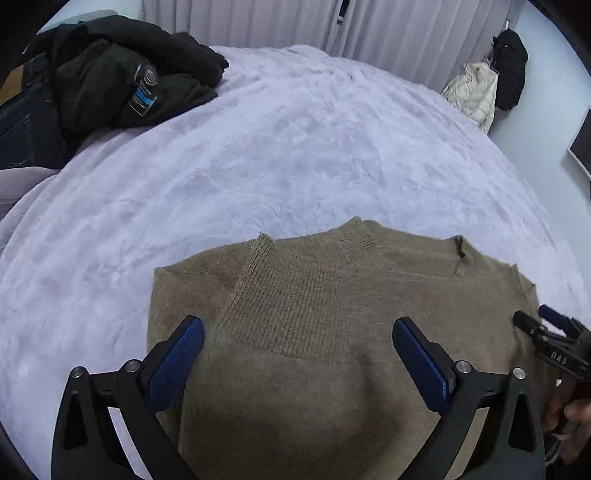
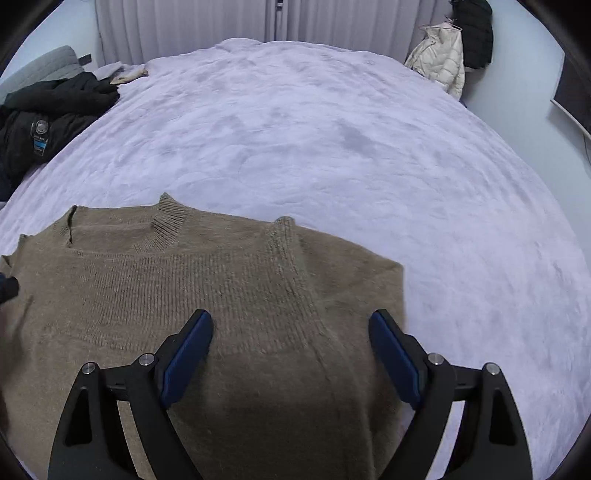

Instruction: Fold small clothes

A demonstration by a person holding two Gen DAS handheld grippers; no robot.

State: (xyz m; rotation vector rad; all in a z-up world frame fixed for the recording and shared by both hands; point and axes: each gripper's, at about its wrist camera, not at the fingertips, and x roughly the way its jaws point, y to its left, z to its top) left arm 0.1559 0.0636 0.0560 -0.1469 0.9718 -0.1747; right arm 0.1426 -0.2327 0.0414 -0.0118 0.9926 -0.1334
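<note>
A tan knitted sweater [image 1: 314,306] lies flat on the lilac fleece bedspread [image 1: 277,147], collar away from me, with both sleeves folded in over its body. My left gripper [image 1: 298,338] is open above the sweater's left half, its blue pads wide apart and empty. My right gripper [image 2: 290,330] is open above the sweater [image 2: 184,288] on its right half, also empty. The right gripper also shows in the left wrist view at the sweater's right edge [image 1: 546,332]. A bit of the left gripper shows at the left edge of the right wrist view [image 2: 7,290].
A heap of dark clothes [image 1: 110,77] lies at the bed's far left; it also shows in the right wrist view [image 2: 48,107]. A cream puffer jacket [image 2: 439,59] and a black coat [image 2: 476,33] hang by the right wall. Curtains [image 2: 203,26] close the far side.
</note>
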